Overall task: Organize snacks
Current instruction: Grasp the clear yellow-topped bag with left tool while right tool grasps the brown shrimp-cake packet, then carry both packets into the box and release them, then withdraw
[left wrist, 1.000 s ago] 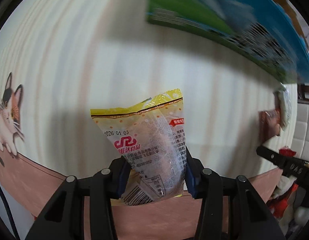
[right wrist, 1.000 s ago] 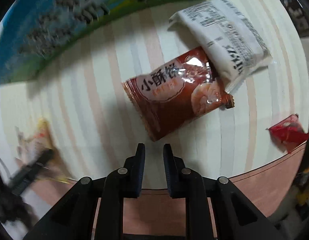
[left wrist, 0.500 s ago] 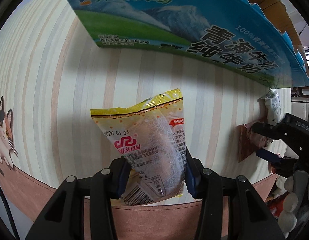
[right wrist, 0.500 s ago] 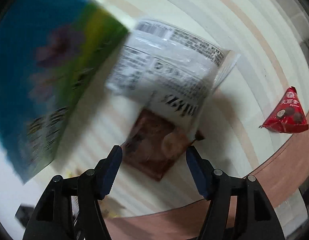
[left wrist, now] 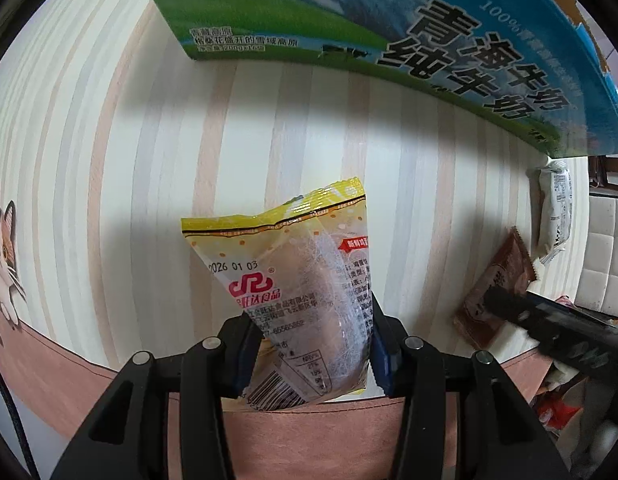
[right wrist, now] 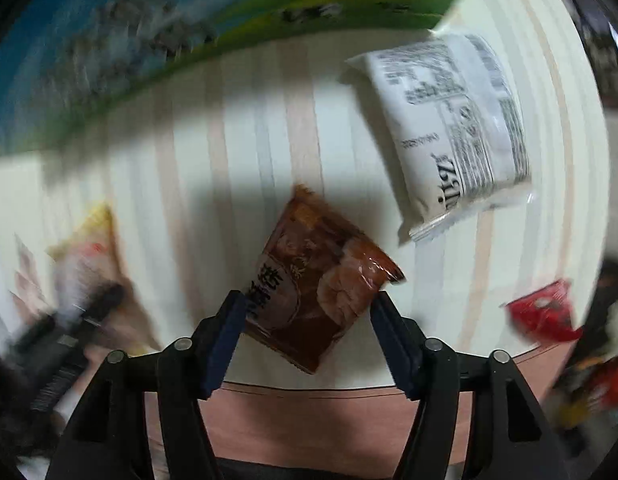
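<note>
Striped cream-and-tan tablecloth (left wrist: 229, 140) with a brown border covers the table in the left wrist view, a cartoon cat (left wrist: 1, 248) printed at its left edge. Across the top stands a blue-and-green cardboard milk carton box (left wrist: 389, 12). The left gripper (left wrist: 313, 344) points forward over the near table edge, its jaws clamped on a yellow-and-clear plastic snack packet (left wrist: 301, 280) that stands upright between them. Far right lie a brown foil snack bag (left wrist: 497, 292) and, beyond it, a white printed snack pouch (left wrist: 555, 208); the black finger of the right gripper (left wrist: 549, 320) reaches in over the brown bag.

From the right wrist view, blurred by motion, the right gripper (right wrist: 307, 320) tilts down toward the table with its jaws wide apart, straddling the brown foil snack bag (right wrist: 317, 292), which lies flat. The white printed snack pouch (right wrist: 453, 120) rests farther off to the right, near the box (right wrist: 149, 40). A small red triangular packet (right wrist: 545, 316) sits near the right table edge.
</note>
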### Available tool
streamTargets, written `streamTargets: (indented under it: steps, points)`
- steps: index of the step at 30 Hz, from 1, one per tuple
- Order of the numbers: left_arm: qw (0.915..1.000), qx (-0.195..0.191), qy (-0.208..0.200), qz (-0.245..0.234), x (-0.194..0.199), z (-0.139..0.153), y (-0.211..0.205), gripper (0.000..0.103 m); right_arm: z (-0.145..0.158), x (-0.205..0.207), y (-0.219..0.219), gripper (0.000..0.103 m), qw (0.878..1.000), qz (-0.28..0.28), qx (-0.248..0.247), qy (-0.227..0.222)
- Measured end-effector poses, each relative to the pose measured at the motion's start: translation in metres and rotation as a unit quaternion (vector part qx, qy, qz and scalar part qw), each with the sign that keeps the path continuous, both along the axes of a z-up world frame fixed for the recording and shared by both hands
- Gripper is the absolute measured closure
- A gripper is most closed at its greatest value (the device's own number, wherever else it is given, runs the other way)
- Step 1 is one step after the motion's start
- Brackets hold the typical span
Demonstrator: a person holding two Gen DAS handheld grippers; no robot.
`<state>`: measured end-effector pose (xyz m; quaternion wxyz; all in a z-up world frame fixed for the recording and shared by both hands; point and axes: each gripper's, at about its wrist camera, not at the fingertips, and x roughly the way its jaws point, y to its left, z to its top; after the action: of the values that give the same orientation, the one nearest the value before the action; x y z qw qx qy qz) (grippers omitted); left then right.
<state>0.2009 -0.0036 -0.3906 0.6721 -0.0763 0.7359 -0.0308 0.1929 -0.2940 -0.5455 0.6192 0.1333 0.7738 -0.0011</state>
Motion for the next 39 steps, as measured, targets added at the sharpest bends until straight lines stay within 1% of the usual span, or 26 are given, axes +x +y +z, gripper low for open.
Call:
streamTargets:
  steps: [1, 3, 4, 5, 7, 9, 10, 12, 14, 18, 19, 20, 24, 26, 28, 29, 32, 34, 35, 36, 37, 39]
  points:
    - [1.0, 0.002, -0.001, -0.001, -0.002, -0.002, -0.001, 0.059, 0.002, 0.004, -0.012, 0.024, 1.0, -0.023, 0.008, -0.002]
    - [1.0, 0.005, -0.002, -0.004, -0.005, -0.007, -0.005, 0.059, -0.003, 0.007, -0.023, 0.024, 0.998, -0.057, -0.001, 0.003]
    - [1.0, 0.007, -0.003, -0.005, -0.005, -0.007, -0.006, 0.059, -0.009, 0.008, -0.025, 0.022, 0.998, -0.068, 0.0, 0.011]
    - [0.9999, 0.009, -0.003, -0.007, -0.002, -0.005, -0.004, 0.059, -0.009, 0.005, -0.027, 0.023, 0.998, -0.069, -0.004, 0.013]
    - [0.9999, 0.011, -0.003, -0.009, -0.002, -0.002, -0.002, 0.059, -0.008, 0.01, -0.014, 0.031, 0.998, -0.054, -0.039, -0.001]
    - [0.9998, 0.015, -0.004, -0.01, -0.004, -0.001, -0.005, 0.059, -0.004, 0.011, -0.002, 0.038, 0.996, -0.022, -0.08, -0.013]
    - [0.9998, 0.016, -0.005, -0.01, -0.004, 0.0, -0.006, 0.059, -0.002, 0.011, 0.006, 0.039, 0.996, -0.002, -0.09, -0.022]
    - [0.9998, 0.017, -0.008, -0.01, -0.004, 0.004, -0.007, 0.06, 0.001, 0.005, 0.014, 0.042, 0.995, 0.028, -0.094, -0.035]
    - [0.9997, 0.017, -0.012, -0.011, -0.005, 0.01, -0.008, 0.06, 0.003, 0.001, 0.014, 0.044, 0.994, 0.043, -0.09, -0.039]
    - [0.9995, 0.013, -0.025, -0.017, -0.006, 0.028, -0.012, 0.061, 0.011, -0.006, 0.011, 0.044, 0.995, 0.051, -0.078, -0.047]
    - [0.9993, 0.012, -0.031, -0.02, -0.007, 0.034, -0.014, 0.061, 0.012, -0.02, 0.016, 0.044, 0.995, 0.049, -0.074, -0.05]
    - [0.9991, 0.009, -0.034, -0.022, -0.008, 0.038, -0.015, 0.061, 0.015, -0.024, 0.015, 0.044, 0.995, 0.046, -0.066, -0.053]
    - [0.9981, -0.005, -0.055, -0.03, -0.012, 0.067, -0.022, 0.061, 0.046, -0.033, 0.003, 0.044, 0.996, 0.038, -0.032, -0.074]
    - [0.9972, -0.015, -0.066, -0.033, -0.014, 0.085, -0.025, 0.061, 0.067, -0.029, -0.01, 0.044, 0.995, 0.04, -0.018, -0.091]
    - [0.9961, -0.025, -0.077, -0.034, -0.013, 0.103, -0.026, 0.061, 0.095, -0.026, -0.025, 0.044, 0.993, 0.038, -0.002, -0.111]
    - [0.9953, -0.032, -0.084, -0.035, -0.012, 0.114, -0.027, 0.061, 0.105, -0.025, -0.025, 0.044, 0.992, 0.037, 0.003, -0.118]
    - [0.992, -0.053, -0.109, -0.037, -0.004, 0.149, -0.027, 0.061, 0.148, -0.008, -0.037, 0.044, 0.987, 0.036, 0.02, -0.154]
    - [0.9892, -0.065, -0.126, -0.037, 0.009, 0.175, -0.027, 0.061, 0.167, -0.004, -0.032, 0.044, 0.984, 0.036, 0.027, -0.175]
    - [0.9878, -0.072, -0.133, -0.036, 0.017, 0.186, -0.025, 0.061, 0.175, -0.007, -0.02, 0.044, 0.981, 0.036, 0.03, -0.186]
    - [0.9868, -0.075, -0.139, -0.037, 0.025, 0.194, -0.024, 0.061, 0.19, 0.004, -0.024, 0.044, 0.979, 0.034, 0.037, -0.2]
    - [0.9856, -0.075, -0.147, -0.038, 0.034, 0.204, -0.023, 0.061, 0.195, 0.001, -0.015, 0.044, 0.977, 0.034, 0.039, -0.207]
    - [0.9846, -0.075, -0.153, -0.039, 0.056, 0.214, -0.023, 0.061, 0.216, 0.018, -0.009, 0.044, 0.972, 0.038, 0.036, -0.229]
